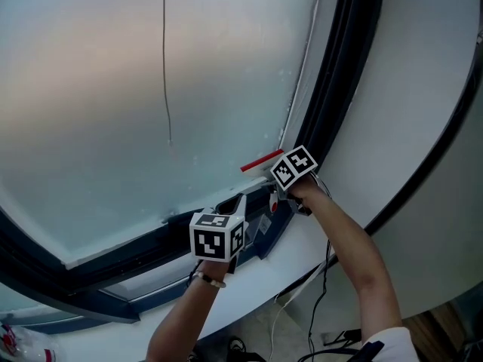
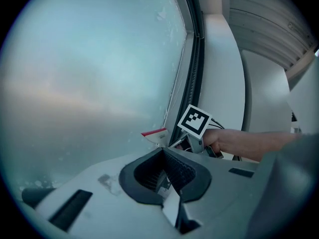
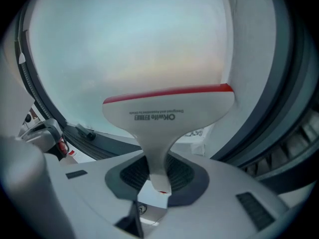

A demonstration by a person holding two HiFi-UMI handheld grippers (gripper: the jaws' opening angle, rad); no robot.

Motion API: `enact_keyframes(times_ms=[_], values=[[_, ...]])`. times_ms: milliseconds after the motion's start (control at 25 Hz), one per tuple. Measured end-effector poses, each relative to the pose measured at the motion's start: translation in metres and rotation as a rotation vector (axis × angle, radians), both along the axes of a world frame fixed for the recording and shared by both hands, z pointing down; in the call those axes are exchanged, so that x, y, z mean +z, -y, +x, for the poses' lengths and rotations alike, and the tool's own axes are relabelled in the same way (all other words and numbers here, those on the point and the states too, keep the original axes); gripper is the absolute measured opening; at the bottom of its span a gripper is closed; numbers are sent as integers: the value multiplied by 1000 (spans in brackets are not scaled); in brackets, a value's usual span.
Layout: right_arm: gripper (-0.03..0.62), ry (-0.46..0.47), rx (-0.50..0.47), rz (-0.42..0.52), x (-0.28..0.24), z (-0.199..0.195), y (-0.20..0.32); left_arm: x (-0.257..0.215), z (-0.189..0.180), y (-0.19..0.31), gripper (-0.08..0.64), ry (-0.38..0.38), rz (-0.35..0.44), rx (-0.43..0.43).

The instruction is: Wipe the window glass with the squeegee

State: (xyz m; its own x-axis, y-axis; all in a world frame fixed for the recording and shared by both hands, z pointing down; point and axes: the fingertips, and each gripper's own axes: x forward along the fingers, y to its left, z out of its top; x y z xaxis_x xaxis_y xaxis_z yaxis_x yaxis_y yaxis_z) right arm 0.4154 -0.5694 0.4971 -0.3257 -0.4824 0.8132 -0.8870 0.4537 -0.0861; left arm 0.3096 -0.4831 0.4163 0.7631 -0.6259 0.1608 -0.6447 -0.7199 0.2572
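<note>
The tall pane of hazy, pale window glass fills most of what I see. It sits in a thick dark frame, with a plain white wall to the right and a white sill below. A thin dark line runs down the upper pane, and pale specks dot the glass close to the frame's right edge.

The right gripper is clenched on the narrow stem of the white plastic squeegee with a red rubber edge. The stem stands upright between its ribbed dark pads, and the broad head fans out above them. The squeegee is down in the pane's lower right corner, just beside the frame. Its red edge is turned to the glass and looks to lie against it.

The left gripper hangs lower and to the left, near the bottom rail of the frame and apart from the squeegee. Its jaws are drawn together with nothing between them. 2 dark cables trail down below the sill.
</note>
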Motion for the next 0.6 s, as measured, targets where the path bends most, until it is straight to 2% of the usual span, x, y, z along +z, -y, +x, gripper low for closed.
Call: enact_keyframes(times_ms=[200, 400, 600], values=[[77, -20, 7, -30, 26, 4, -5, 24, 2, -6, 0, -6, -43, 0], [77, 31, 36, 5, 47, 0, -4, 43, 6, -14, 0, 8, -67, 9], [75, 67, 51, 69, 37, 5, -19, 52, 6, -15, 0, 24, -61, -8]])
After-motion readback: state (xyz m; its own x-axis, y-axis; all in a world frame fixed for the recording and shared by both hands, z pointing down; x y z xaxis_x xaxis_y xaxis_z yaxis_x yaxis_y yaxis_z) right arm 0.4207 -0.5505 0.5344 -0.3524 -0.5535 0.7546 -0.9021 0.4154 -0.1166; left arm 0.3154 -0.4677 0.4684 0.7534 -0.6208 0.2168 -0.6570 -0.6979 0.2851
